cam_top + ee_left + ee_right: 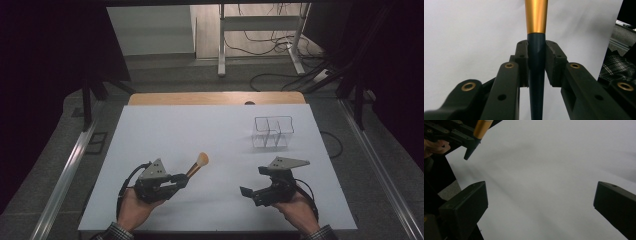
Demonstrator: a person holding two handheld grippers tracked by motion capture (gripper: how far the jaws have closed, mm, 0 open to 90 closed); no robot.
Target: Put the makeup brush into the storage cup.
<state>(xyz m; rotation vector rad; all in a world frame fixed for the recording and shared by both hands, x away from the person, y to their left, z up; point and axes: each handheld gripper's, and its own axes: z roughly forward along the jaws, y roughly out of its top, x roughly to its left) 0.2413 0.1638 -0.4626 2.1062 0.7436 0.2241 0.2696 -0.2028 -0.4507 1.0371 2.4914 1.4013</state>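
Your left gripper (182, 181) is clamped on a makeup brush (196, 166), its pads pinching the dark tapered handle just below the gold ferrule, as the left gripper view shows. From the high view, the brush juts up and away from the jaws toward the far right, bristle head leading, raised above the white table (165, 130). Your right gripper (252, 186) stands wide open with nothing between its jaws, near the front right of the table and turned toward the left one. The risk, as I judge it, is slippage: the handle is smooth and narrows toward its end, so a tilt or jolt could let it slide or swivel in the pads. A clear divided organizer (272, 132) sits well apart at the far right; a swivelled brush could catch its rim.
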